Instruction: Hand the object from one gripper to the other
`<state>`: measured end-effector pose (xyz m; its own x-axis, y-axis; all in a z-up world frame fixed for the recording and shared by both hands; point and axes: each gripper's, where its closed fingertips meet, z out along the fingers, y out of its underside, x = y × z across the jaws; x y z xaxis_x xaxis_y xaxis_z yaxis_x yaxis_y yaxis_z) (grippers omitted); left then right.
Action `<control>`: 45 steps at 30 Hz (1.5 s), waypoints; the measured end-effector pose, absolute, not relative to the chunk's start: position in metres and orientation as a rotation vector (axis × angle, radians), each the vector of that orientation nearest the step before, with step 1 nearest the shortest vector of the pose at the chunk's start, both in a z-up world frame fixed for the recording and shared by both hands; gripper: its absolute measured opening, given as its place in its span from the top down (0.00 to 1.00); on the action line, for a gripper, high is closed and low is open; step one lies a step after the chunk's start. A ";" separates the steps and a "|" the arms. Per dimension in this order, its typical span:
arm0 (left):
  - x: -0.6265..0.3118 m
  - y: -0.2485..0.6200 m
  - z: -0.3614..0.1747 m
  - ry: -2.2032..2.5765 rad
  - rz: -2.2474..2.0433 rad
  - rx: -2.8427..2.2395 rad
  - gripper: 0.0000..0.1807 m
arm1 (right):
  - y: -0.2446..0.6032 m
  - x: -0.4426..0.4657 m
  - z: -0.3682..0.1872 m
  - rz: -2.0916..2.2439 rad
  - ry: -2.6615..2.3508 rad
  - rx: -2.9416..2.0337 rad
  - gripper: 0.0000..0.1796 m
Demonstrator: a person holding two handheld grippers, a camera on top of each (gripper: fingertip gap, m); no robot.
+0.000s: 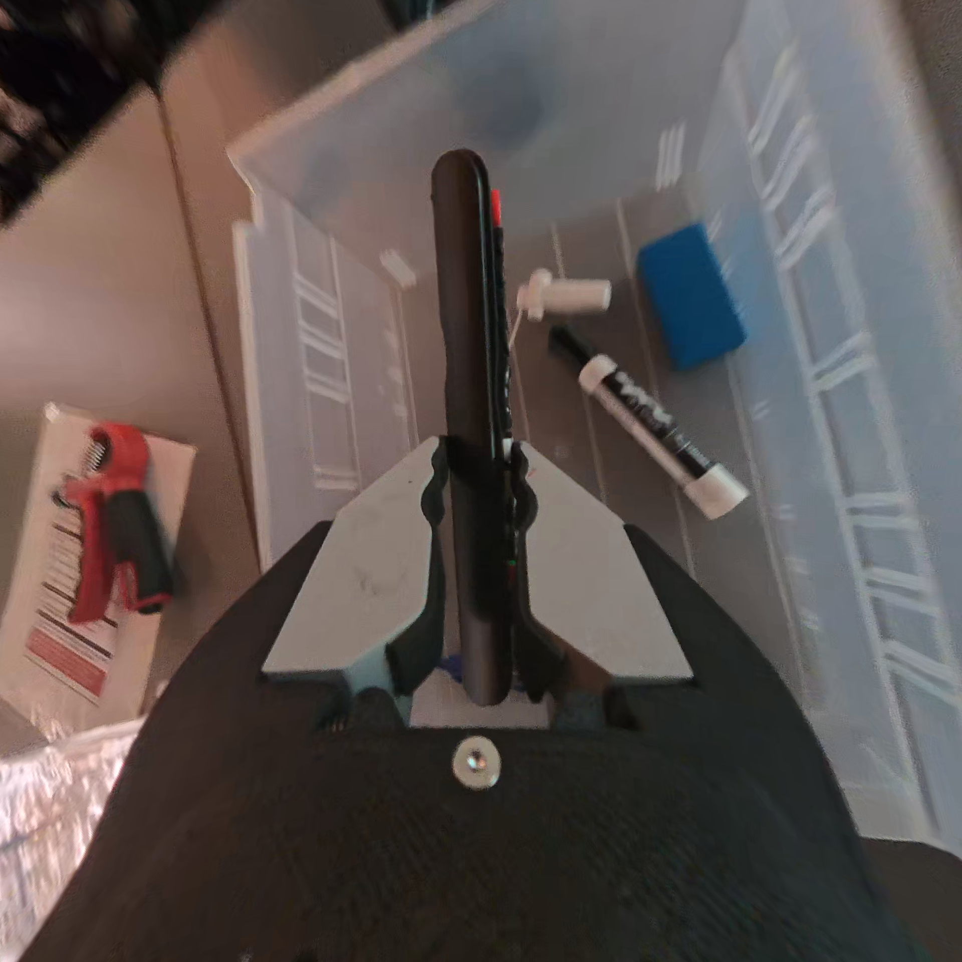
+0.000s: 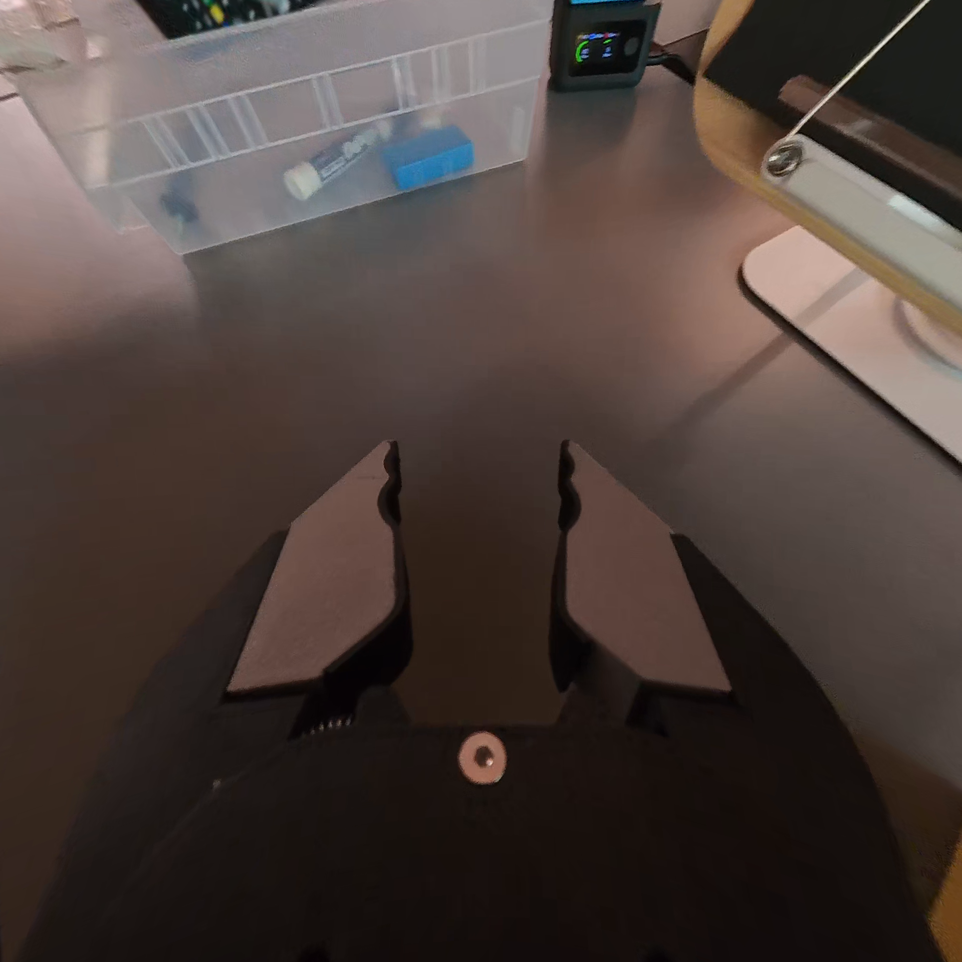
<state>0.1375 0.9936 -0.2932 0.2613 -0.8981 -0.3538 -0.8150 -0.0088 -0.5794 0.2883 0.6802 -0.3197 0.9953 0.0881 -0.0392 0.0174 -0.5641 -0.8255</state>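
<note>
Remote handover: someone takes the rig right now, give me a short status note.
Left tool: shut on the black remote, held edge-on above the clear bin.
Right tool: open, empty, over the bare dark desk, aimed toward the bin.
In the bin: marker, blue block, small white part.
Done: remote picked up by the left.
Left: bring tools together, right shuts on the remote's free end, left releases.
</note>
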 end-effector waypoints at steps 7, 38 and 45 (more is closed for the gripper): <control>0.220 0.824 -0.194 1.634 -0.811 -1.307 0.89 | 0.686 0.254 -0.286 0.394 -0.173 -1.948 0.65; 0.251 0.650 -0.252 1.787 -2.520 -1.453 0.57 | 0.683 0.302 -0.261 -1.655 -0.968 -1.475 0.89; 0.266 0.662 -0.272 1.831 -2.149 -1.416 0.80 | 0.686 0.300 -0.270 -1.620 -0.950 -1.508 0.86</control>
<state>0.2660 0.6619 -0.2717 -0.5977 -0.5085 0.6198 -0.5312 -0.3279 -0.7812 0.2996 0.6859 -0.2698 -0.0598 -0.0196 0.9980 0.8808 -0.4714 0.0435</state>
